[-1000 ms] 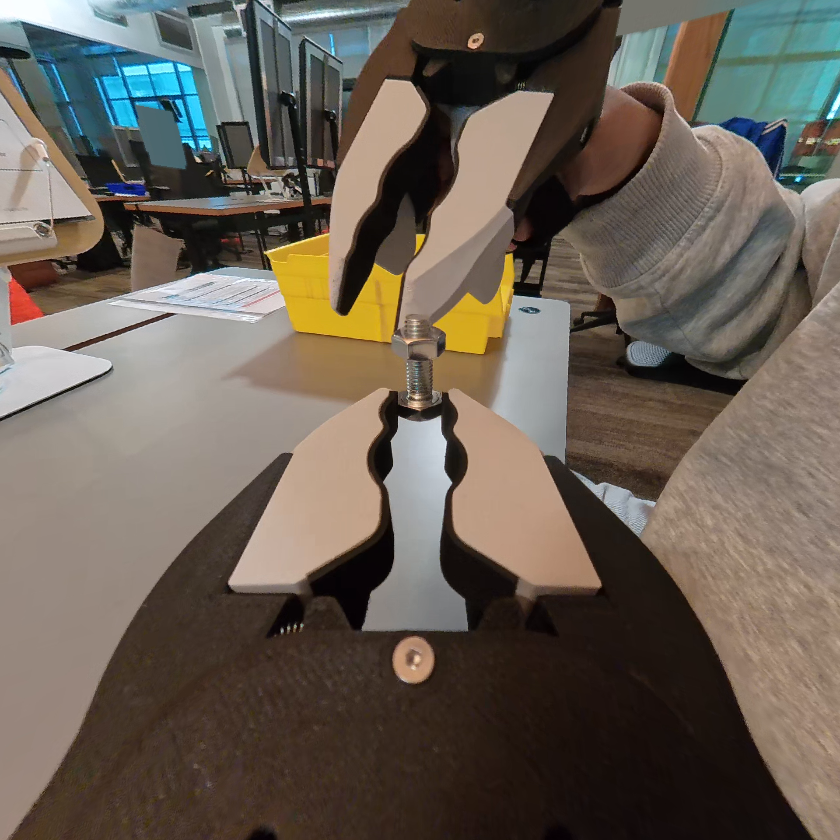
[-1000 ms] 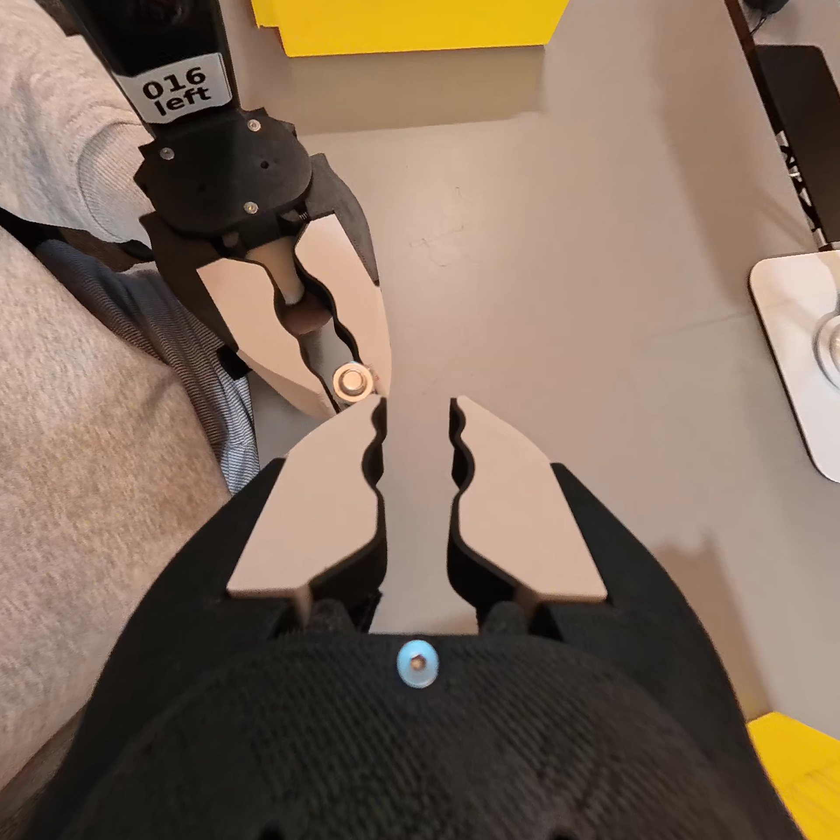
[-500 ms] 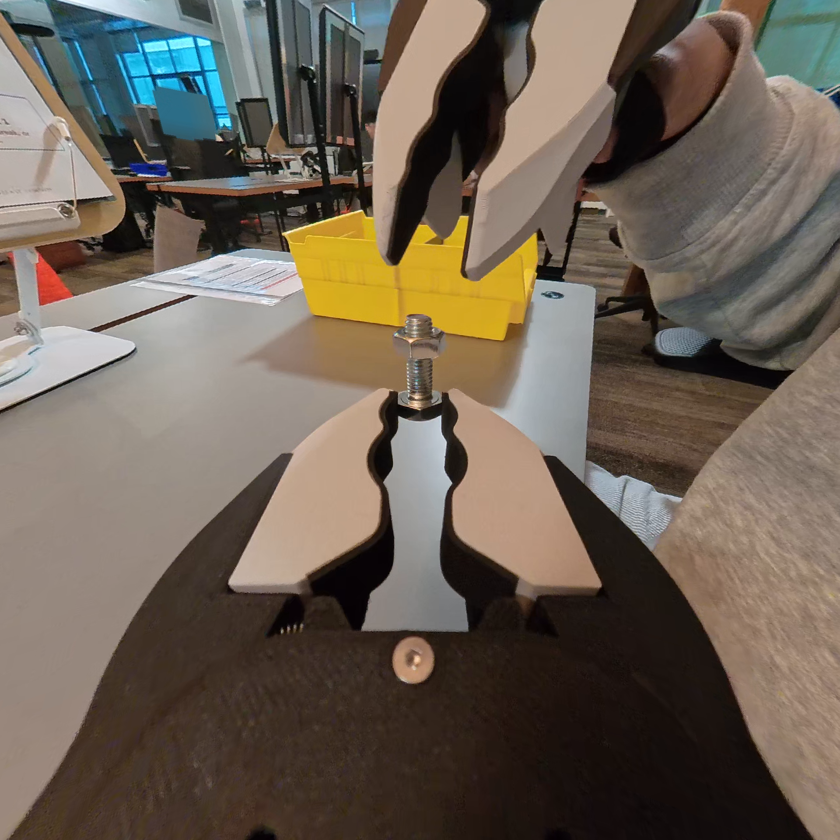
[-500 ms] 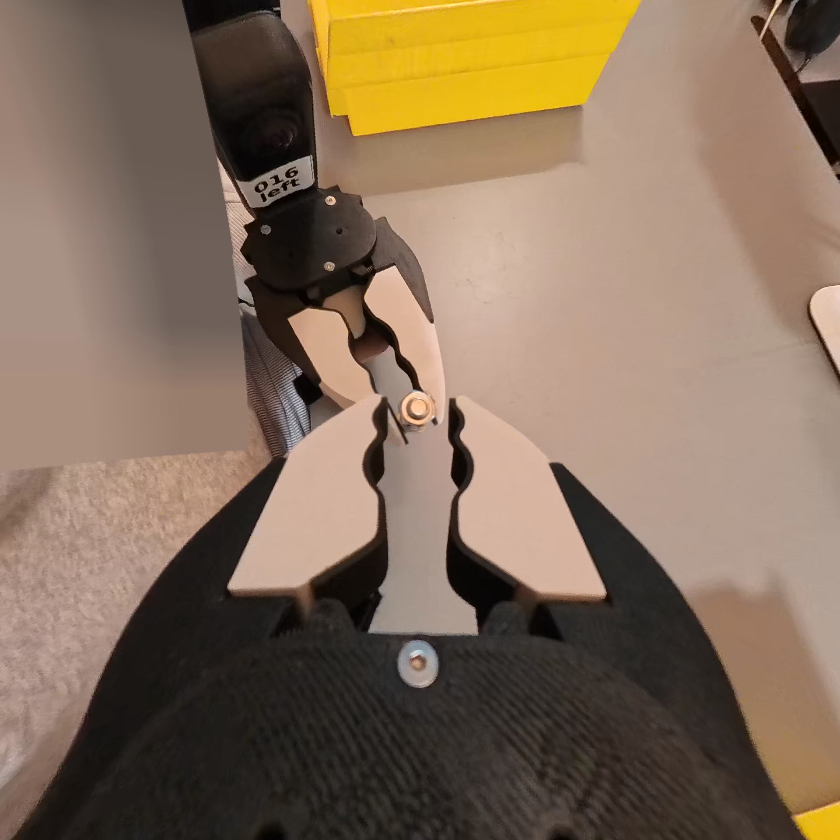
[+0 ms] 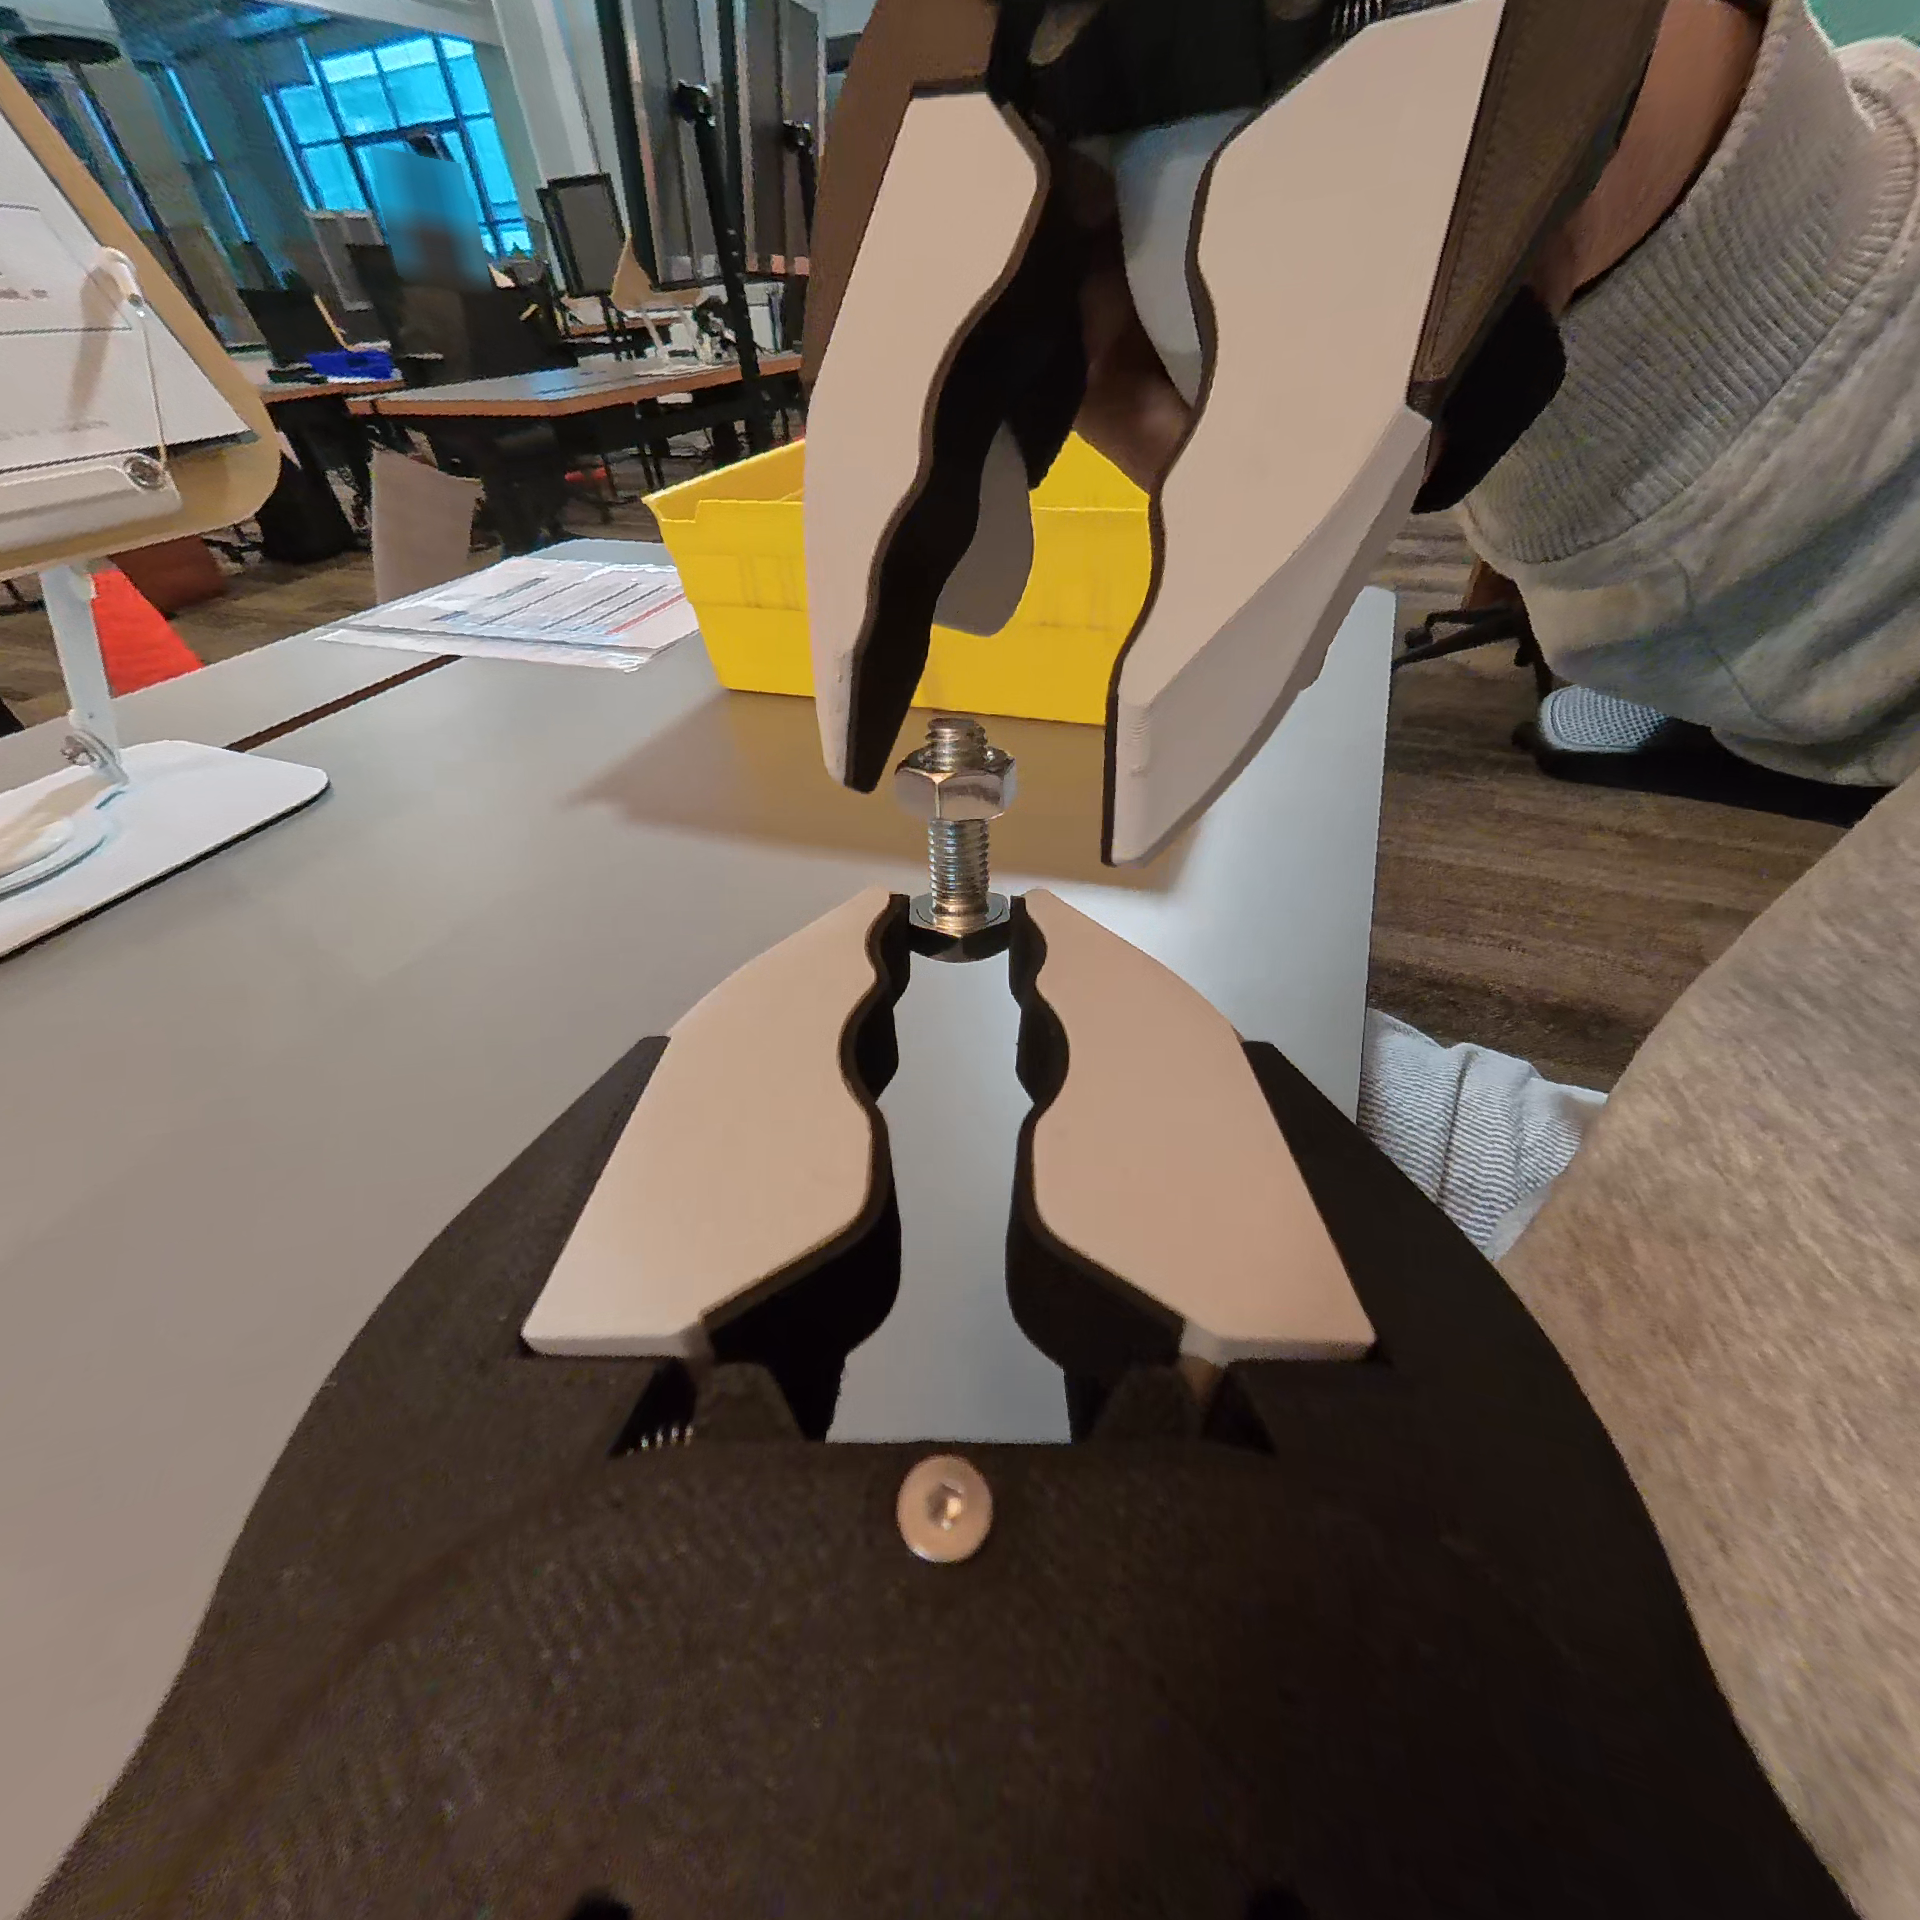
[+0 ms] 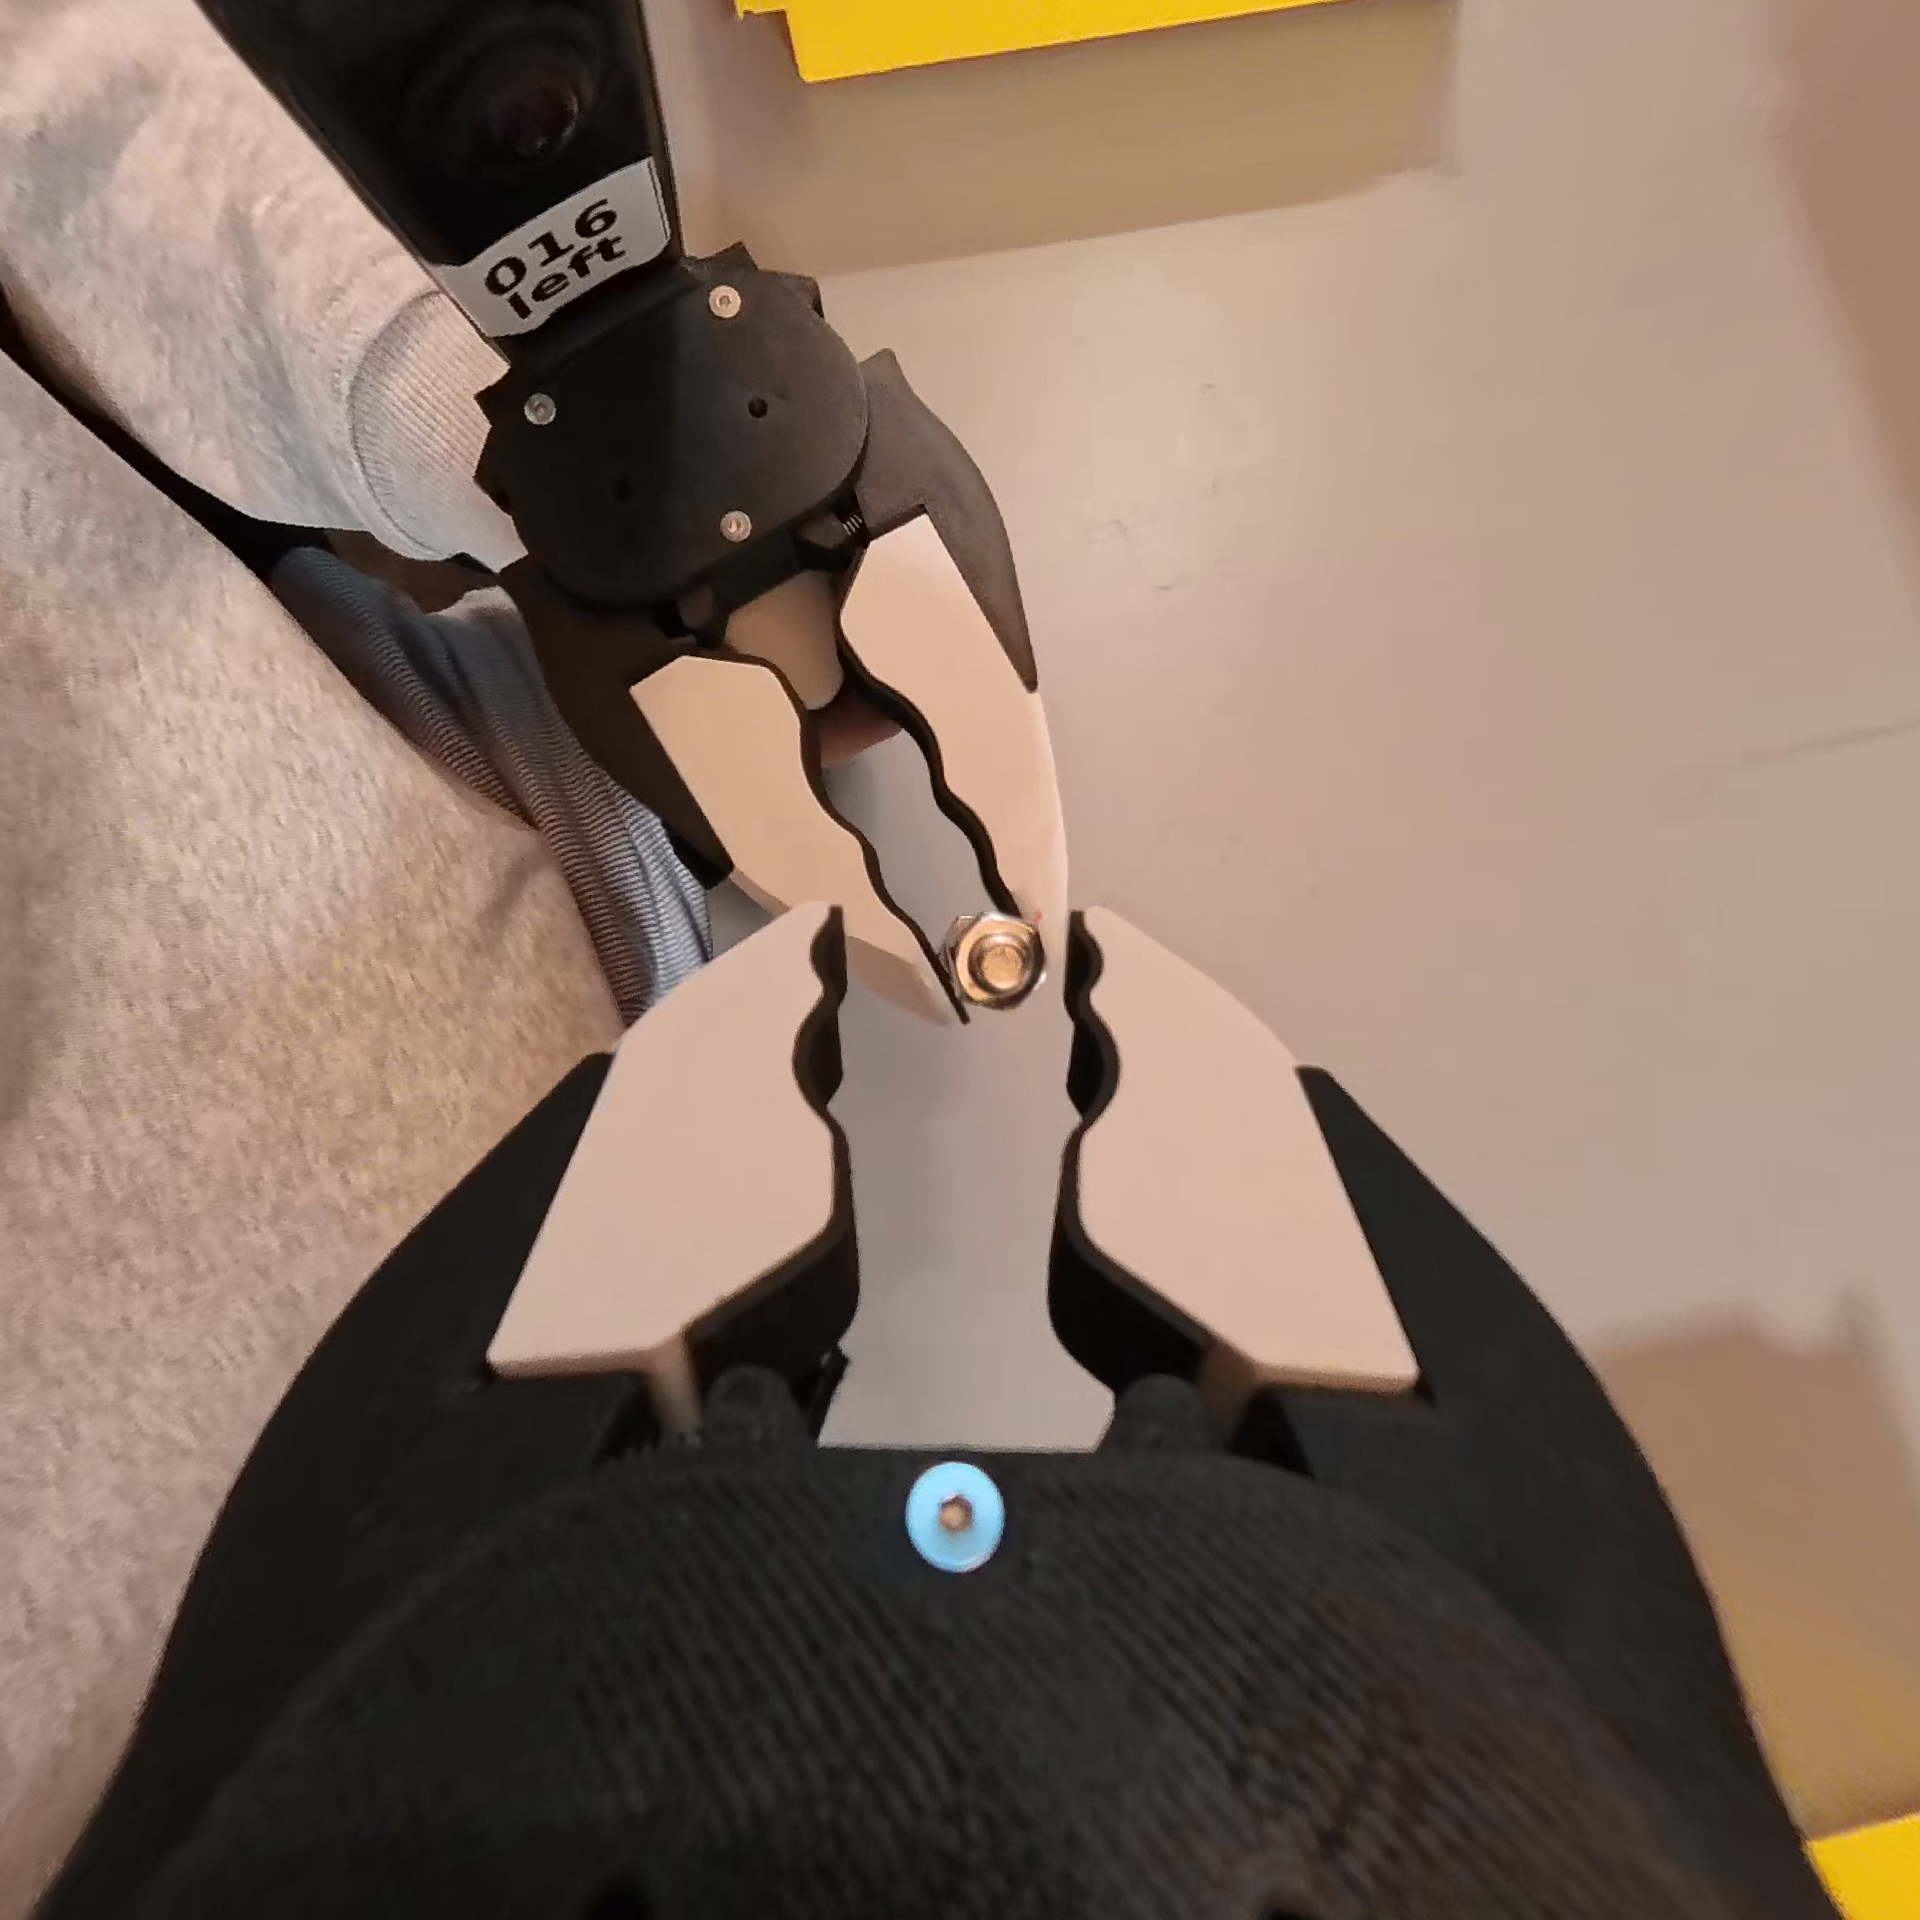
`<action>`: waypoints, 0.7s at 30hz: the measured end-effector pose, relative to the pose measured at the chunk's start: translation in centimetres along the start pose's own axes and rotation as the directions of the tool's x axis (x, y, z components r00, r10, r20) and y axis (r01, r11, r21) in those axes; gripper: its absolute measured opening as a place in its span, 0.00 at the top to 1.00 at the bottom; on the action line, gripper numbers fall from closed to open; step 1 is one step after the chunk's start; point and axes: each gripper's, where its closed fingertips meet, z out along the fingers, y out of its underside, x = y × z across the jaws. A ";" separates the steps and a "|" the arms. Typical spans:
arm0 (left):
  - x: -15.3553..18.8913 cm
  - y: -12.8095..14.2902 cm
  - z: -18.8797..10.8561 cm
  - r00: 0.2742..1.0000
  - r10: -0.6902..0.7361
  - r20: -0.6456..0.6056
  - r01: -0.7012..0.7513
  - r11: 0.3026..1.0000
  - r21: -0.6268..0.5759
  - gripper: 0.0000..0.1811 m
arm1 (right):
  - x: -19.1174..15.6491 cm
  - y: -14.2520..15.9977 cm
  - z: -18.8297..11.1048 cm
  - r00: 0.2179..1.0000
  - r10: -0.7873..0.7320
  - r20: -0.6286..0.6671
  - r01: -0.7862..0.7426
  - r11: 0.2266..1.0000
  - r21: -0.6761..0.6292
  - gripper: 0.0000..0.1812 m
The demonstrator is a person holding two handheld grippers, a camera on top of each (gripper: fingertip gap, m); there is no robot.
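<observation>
On the far left stands a white stand [image 5: 156,810] on the grey table [image 5: 364,987], with papers [image 5: 530,613] and a yellow bin [image 5: 748,582] farther back. In the middle, the left gripper [image 5: 956,920] is clamped on the head of a bolt [image 5: 957,852], holding it upright with the threaded shank pointing up. A nut [image 5: 956,784] sits near the top of the thread. The right gripper [image 5: 982,800] comes down from above with its jaws spread, one fingertip [image 5: 862,727] just beside the nut's left face, the other well off to the right; neither seems to touch it, though the angle makes that hard to judge. From the right wrist view the nut [image 6: 995,958] lies between the parted fingers, nearer the right one. On the far right a grey sleeve [image 5: 1714,436] covers the arm.

Judging from this, a clean grip would want the nut centred between the fingers and the flats squared to the pads before closing, with the bolt kept steady and vertical.
</observation>
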 end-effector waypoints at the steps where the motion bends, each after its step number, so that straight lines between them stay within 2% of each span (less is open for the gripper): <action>1: 0.0 0.0 0.0 1.000 0.002 -0.002 -0.002 1.000 0.000 0.89 | -0.1 0.0 0.1 1.000 0.000 0.008 0.000 1.000 -0.001 0.77; 21: -0.2 0.1 0.0 1.000 -0.017 0.002 0.017 1.000 -0.001 0.89 | -1.6 -0.3 0.3 0.994 -0.112 0.022 0.112 0.993 -0.022 0.80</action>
